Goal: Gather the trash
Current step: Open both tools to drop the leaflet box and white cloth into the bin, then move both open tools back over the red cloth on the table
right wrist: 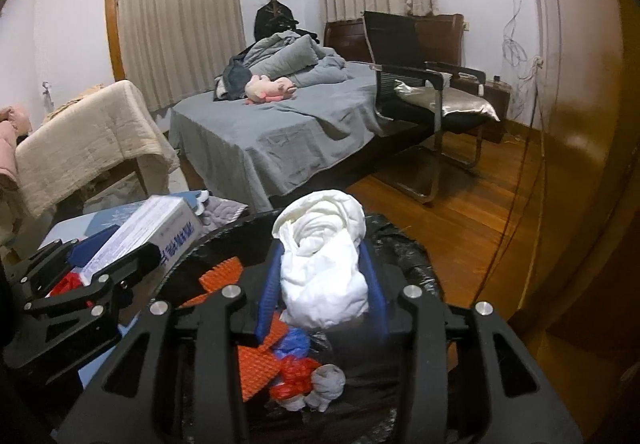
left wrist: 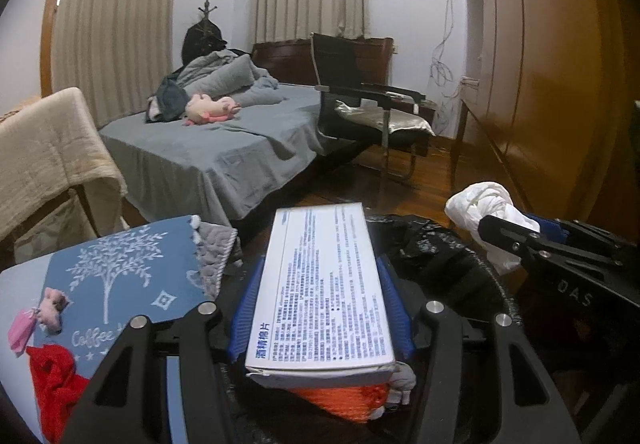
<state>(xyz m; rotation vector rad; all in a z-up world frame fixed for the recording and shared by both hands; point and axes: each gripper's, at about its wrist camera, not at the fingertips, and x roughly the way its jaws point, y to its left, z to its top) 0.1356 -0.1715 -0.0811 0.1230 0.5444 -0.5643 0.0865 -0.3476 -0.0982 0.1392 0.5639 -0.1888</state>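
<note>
Left gripper (left wrist: 320,284) clamps white box (left wrist: 320,292) (over bin (right wrist: 400,244)); right gripper (right wrist: 320,284) clamps crumpled tissue (right wrist: 324,264).

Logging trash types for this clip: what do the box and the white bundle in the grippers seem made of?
Box: looks like matte printed cardboard, with crisp folded edges and dense text. White bundle: probably crumpled tissue or thin cloth, with soft matte folds; the frames leave it open.

Both grippers show black angular frames with silver round screws; fingers (left wrist: 394,308) wear ribbed blue pads, and one frame reads "DAS".
</note>
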